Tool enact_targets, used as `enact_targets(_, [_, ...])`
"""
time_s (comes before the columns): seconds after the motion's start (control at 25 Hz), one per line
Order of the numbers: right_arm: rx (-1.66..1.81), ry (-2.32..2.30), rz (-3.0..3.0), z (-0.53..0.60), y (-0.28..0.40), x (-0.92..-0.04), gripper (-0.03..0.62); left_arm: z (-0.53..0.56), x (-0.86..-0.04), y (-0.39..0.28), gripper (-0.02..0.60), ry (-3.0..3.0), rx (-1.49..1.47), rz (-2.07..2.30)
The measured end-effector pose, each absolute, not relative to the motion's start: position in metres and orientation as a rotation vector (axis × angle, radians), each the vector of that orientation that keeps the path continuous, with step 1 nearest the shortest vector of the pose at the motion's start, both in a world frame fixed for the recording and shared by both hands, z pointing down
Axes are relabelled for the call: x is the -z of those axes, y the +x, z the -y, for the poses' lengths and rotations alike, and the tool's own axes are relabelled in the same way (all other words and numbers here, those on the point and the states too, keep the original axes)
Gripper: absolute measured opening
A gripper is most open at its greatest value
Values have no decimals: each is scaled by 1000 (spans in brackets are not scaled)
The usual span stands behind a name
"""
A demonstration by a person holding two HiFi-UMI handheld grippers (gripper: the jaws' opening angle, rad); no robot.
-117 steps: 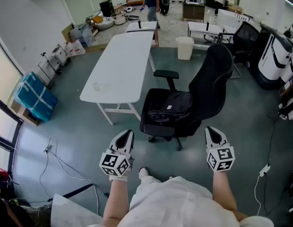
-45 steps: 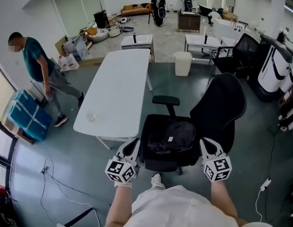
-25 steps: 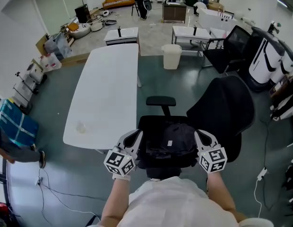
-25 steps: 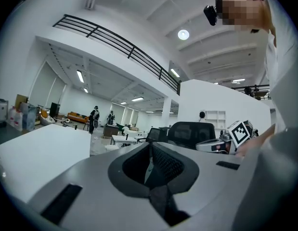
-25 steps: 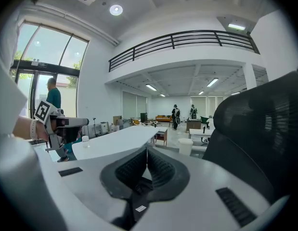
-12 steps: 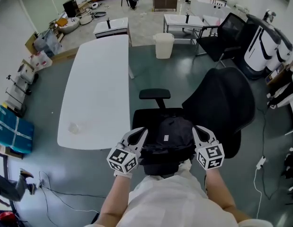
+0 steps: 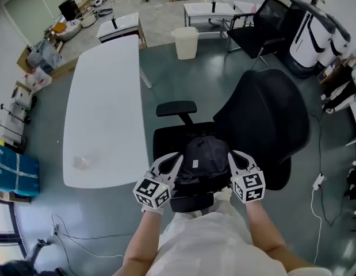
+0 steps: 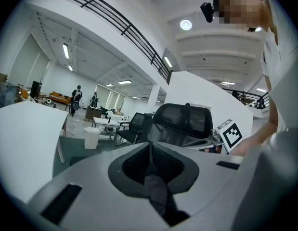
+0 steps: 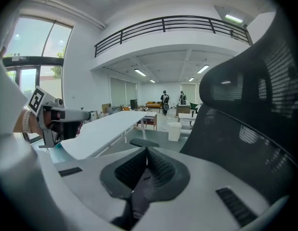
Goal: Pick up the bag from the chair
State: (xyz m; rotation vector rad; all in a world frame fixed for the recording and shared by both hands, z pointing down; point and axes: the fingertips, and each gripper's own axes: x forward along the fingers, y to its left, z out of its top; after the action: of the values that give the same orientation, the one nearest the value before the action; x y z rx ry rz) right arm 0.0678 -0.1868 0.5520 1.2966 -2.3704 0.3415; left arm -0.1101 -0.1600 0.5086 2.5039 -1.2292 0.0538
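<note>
Black bag (image 7: 203, 160) on the seat of the black chair (image 7: 270, 119), between my two grippers.
My left gripper (image 7: 173, 157) and right gripper (image 7: 234, 156): jaws clenched, empty, just beside bag; contact unclear from above.

Probably an office: desks (image 7: 103, 108), swivel chairs (image 7: 270, 117).

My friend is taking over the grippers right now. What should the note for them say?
Left gripper: jaws shut, empty, at the bag's left side.
Right gripper: jaws shut, empty, at the bag's right side.
Bag: black, lying on the seat of the chair, next to the white table.
Done: both grippers are at the bag; no grip yet.
Left: open the jaws, grip the bag, lift it off the chair.
</note>
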Motion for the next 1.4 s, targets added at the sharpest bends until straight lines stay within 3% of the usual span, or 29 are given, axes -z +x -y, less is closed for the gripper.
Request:
enact_targets(0.68, [-561,1350,2161,211,88,-645,97,184,-534,-66,37,2495,-88,1102])
enact_targets(1.4, [-735,1327,1917,217,100,-739,240,182,-549,-63,37,2461,-132,1081])
